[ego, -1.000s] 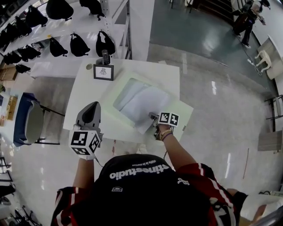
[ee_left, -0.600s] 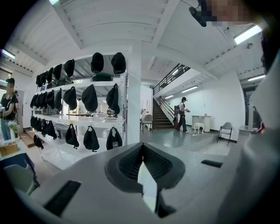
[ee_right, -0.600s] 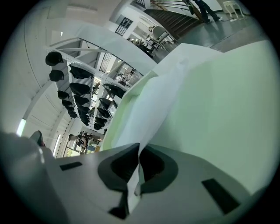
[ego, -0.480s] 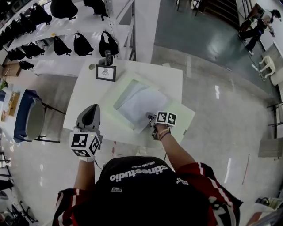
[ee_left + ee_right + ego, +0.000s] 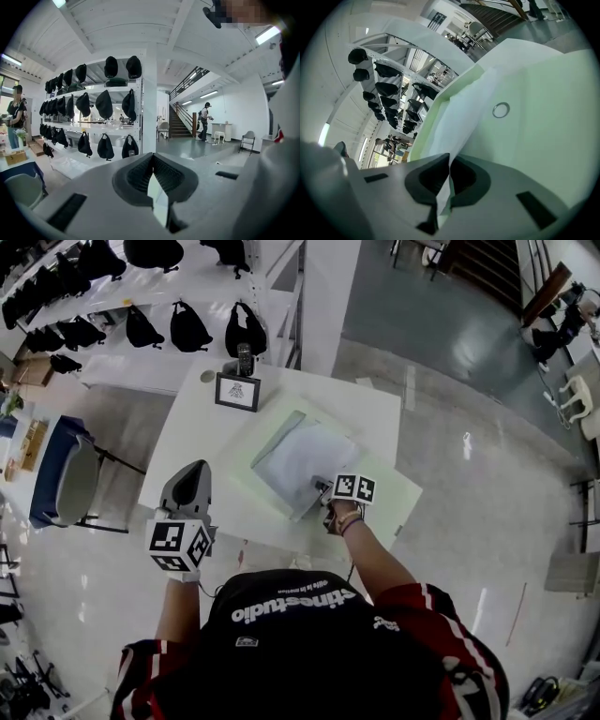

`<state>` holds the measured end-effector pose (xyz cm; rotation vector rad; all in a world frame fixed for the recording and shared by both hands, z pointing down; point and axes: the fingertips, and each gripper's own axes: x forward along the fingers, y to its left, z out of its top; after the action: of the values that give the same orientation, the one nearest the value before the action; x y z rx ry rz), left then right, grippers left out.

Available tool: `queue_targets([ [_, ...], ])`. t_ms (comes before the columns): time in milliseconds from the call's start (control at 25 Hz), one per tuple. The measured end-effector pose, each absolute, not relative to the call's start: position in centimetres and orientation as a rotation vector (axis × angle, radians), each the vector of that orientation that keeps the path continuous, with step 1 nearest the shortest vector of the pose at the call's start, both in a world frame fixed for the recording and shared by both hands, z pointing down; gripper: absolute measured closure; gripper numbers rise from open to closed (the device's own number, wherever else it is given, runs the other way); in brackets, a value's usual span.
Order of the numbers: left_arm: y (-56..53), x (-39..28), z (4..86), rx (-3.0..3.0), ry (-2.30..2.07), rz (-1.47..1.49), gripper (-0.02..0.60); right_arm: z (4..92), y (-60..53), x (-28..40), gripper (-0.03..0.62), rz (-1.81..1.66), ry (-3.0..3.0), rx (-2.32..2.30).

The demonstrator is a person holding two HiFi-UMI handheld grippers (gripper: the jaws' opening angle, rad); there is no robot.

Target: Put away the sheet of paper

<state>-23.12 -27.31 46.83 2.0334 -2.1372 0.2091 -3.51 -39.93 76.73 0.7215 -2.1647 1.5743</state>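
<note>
Head view: we are standing at the white table (image 5: 202,437) and holding the right gripper (image 5: 322,490) over the near part of a pale green document folder (image 5: 386,491) that is lying flat on it. The sheet of paper (image 5: 305,457) is lying on the folder. Its far end seems to be sitting under a translucent flap, though we cannot tell how deep.

Right gripper view: the jaws are closed on the near corner of the sheet, which is running away from the pads along the green panel, beside a round snap ring (image 5: 500,110).

Left gripper view: the jaws are together with nothing between them. In the head view the left gripper (image 5: 194,469) is hanging at the table's near-left edge, well apart from the folder.

Judgement: we are feeding the sheet into the folder, and the insertion looks partly done.

Risks we are noting:
- Nothing is pinning the folder, so a push on the sheet may slide the whole folder across the table instead of seating the paper.
- We are gripping one corner only, so the sheet may buckle, skew or crease if its leading edge catches on the flap.
- The pinch is thin, so the corner may slip out or tear under a hard push.
</note>
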Motion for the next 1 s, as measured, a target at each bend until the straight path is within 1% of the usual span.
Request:
queue_targets([
  [440,-26.1,-26.1,46.7,1.951,-2.191,0.208,0.575,76.6,-41.4,-7.7,0.589,1.544,-2.168,0.659],
  [680,-26.7,-26.5,46.4,1.972,-2.178,0.219,0.575,77.2,-41.3,-8.7,0.589,1.548,-2.155,0.653],
  [800,-26.8,-26.7,46.4,1.982,-2.169,0.225,0.575,77.3,-41.5,-8.7,0.589,1.494,-2.156,0.674],
  [840,-26.9,-26.9,46.4,1.986,-2.165,0.227,0.575,77.3,-41.6,-8.7,0.581,1.467,-2.156,0.682],
  [960,-27.4,-27.4,46.4,2.002,-2.15,0.224,0.575,77.1,-41.7,-8.6,0.503,1.385,-2.155,0.707],
  [1000,-27.6,-27.5,46.4,2.01,-2.14,0.223,0.575,77.1,-41.7,-8.4,0.493,1.354,-2.155,0.722],
])
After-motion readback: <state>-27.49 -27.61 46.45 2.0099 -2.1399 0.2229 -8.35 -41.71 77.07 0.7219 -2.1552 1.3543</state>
